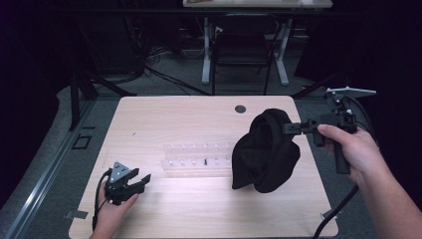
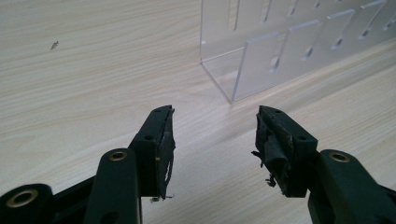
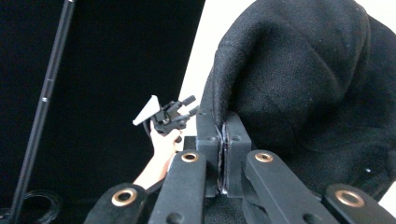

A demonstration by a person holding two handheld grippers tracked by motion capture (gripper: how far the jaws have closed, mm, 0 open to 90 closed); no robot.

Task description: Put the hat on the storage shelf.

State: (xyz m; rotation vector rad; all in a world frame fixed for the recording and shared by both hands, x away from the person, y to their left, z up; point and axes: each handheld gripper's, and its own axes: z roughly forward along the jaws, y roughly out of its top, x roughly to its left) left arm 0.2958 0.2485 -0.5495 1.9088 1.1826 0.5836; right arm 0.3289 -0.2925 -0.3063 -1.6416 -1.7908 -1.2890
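Right gripper [image 1: 291, 128], centre-right of frame, clamps the rim of a soft, limp, light black knit beanie [image 1: 266, 152]; left gripper [image 1: 142, 180] stands released.

Black cloth [image 1: 266, 149], pale wood-grain table [image 1: 164, 119], clear slotted rack [image 1: 196, 159], black tongs [image 1: 287, 128].

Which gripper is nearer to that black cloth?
Right. The right gripper is clamped on the black cloth's edge; the left gripper rests open across the table.
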